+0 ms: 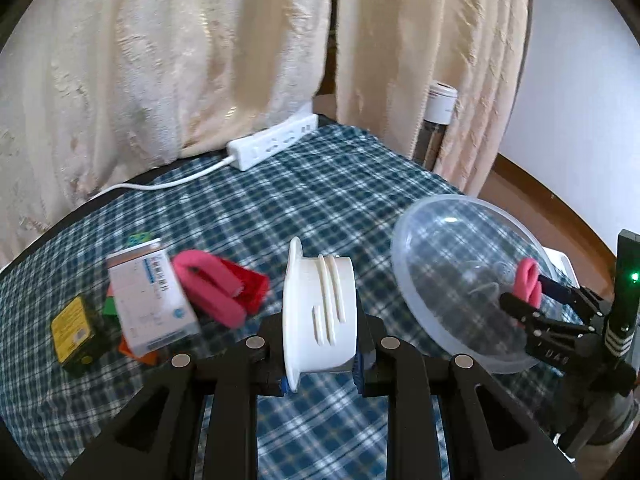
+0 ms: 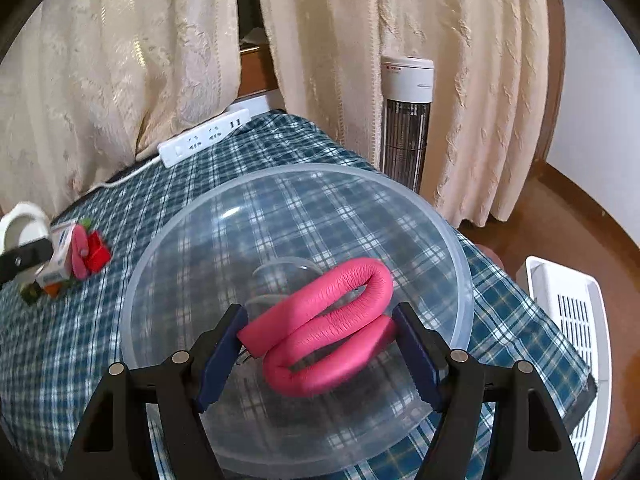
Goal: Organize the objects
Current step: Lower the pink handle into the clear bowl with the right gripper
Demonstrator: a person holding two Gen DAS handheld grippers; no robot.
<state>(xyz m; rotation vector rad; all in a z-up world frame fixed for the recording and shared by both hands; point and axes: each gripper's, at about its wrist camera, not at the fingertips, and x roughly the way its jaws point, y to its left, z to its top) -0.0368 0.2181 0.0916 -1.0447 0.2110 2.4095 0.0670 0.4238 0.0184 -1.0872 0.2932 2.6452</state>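
My left gripper (image 1: 320, 364) is shut on a white ribbed plastic cap (image 1: 320, 312) and holds it above the checked tablecloth (image 1: 320, 208). My right gripper (image 2: 320, 356) is shut on a bent pink foam tube (image 2: 324, 324) over the clear plastic bowl (image 2: 192, 248). In the left wrist view the bowl (image 1: 448, 256) stands to the right, with the right gripper (image 1: 532, 300) and its pink tube (image 1: 528, 280) over it. A pile lies at the left: another pink foam tube (image 1: 208, 288), a white box (image 1: 152, 300), a red block (image 1: 252, 284) and a yellow-black box (image 1: 76, 330).
A white power strip (image 1: 272, 140) with its cable lies at the table's far edge by cream curtains (image 1: 160, 60). A tower heater (image 2: 406, 120) stands behind the table. A white slatted basket (image 2: 568, 332) sits on the floor at the right.
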